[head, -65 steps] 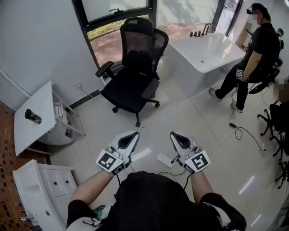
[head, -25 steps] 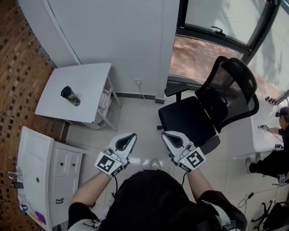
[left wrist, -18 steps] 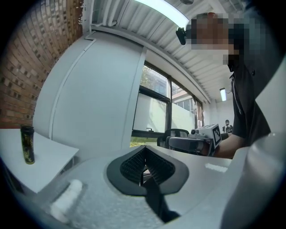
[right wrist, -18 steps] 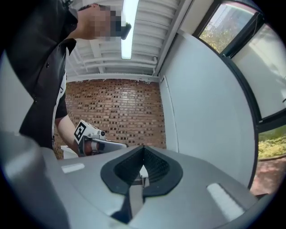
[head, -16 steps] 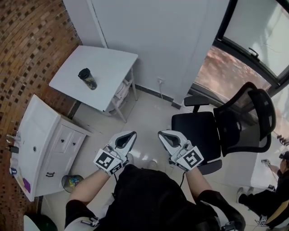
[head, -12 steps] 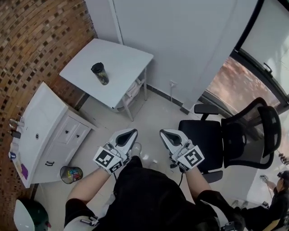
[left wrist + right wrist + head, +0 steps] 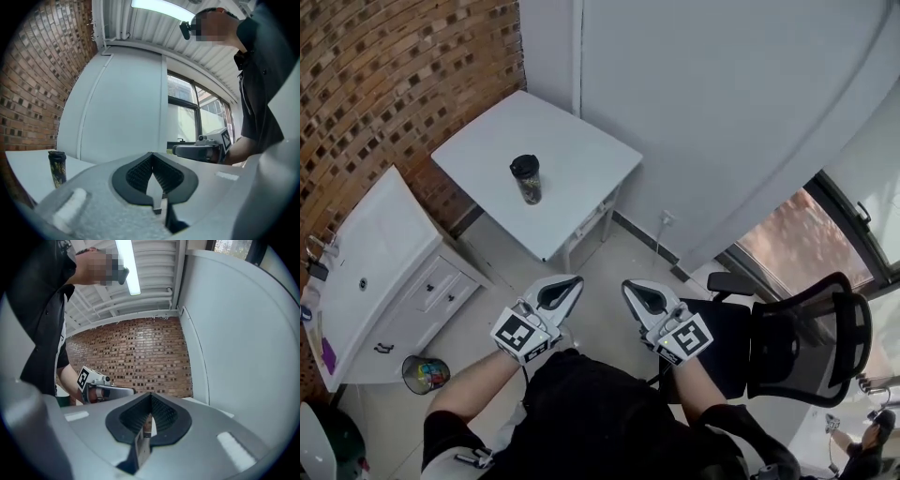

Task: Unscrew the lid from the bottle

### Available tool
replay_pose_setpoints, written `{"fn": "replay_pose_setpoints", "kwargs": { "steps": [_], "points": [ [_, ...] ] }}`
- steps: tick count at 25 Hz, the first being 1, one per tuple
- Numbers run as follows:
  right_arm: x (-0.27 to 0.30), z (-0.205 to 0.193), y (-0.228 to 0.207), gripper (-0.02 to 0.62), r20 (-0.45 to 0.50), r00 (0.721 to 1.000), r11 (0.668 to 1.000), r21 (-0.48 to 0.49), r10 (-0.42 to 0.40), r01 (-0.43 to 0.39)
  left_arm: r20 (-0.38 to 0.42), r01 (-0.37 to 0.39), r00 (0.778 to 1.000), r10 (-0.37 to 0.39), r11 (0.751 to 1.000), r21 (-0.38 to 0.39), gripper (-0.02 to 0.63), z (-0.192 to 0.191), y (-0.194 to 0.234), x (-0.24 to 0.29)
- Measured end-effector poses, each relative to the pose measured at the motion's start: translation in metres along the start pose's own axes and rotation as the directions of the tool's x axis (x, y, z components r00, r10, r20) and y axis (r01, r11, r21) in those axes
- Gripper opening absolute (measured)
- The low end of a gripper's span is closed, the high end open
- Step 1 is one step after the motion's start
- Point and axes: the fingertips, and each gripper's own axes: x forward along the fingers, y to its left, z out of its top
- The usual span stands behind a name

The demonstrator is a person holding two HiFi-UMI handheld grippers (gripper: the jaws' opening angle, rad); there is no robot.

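Note:
A dark bottle (image 7: 526, 179) with a black lid stands upright on a small white table (image 7: 581, 192) by the brick wall; in the left gripper view the bottle (image 7: 57, 168) shows at the far left. My left gripper (image 7: 569, 284) and right gripper (image 7: 632, 288) are held side by side in front of my body, well short of the table and pointing level. Both are shut with nothing between their jaws. The left gripper (image 7: 153, 177) and the right gripper (image 7: 149, 420) each show closed, empty pads.
A white cabinet (image 7: 370, 272) stands at the left against the brick wall (image 7: 384, 84), with a small bin (image 7: 425, 373) at its foot. A black office chair (image 7: 797, 347) is close at my right. A white wall (image 7: 741, 103) rises behind the table.
The view has swung left: the table with the bottle has come nearer the middle, the chair has slid to the right edge. Both grippers stay shut and side by side.

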Motion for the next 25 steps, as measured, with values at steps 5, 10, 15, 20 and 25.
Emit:
{"fn": "replay_pose_setpoints", "kwargs": {
  "steps": [5, 10, 15, 20, 25],
  "points": [
    [0.051, 0.012, -0.031, 0.006, 0.019, 1.0, 1.0, -0.004, -0.006, 0.006, 0.011, -0.019, 1.0, 0.019, 1.0, -0.014, 0.002, 0.003, 0.065, 0.011],
    [0.098, 0.004, -0.047, 0.006, 0.012, 1.0, 0.999, 0.02, 0.028, -0.028, 0.017, -0.029, 0.999, 0.029, 0.999, -0.023, 0.002, 0.001, 0.113, 0.01],
    [0.146, -0.008, -0.049, 0.006, -0.021, 0.997, 0.997, 0.02, 0.07, -0.07, 0.003, -0.073, 0.997, 0.073, 0.996, -0.061, 0.002, -0.015, 0.154, -0.008],
    [0.178, -0.017, -0.053, 0.006, -0.038, 0.991, 0.991, 0.048, 0.127, -0.125, -0.031, -0.174, 0.985, 0.172, 0.982, -0.078, 0.002, -0.023, 0.191, -0.023],
    [0.205, -0.02, -0.053, 0.006, -0.042, 0.979, 0.979, 0.056, 0.2, -0.197, -0.043, -0.225, 0.974, 0.221, 0.969, -0.107, 0.002, -0.032, 0.208, -0.031]
  ]
}}
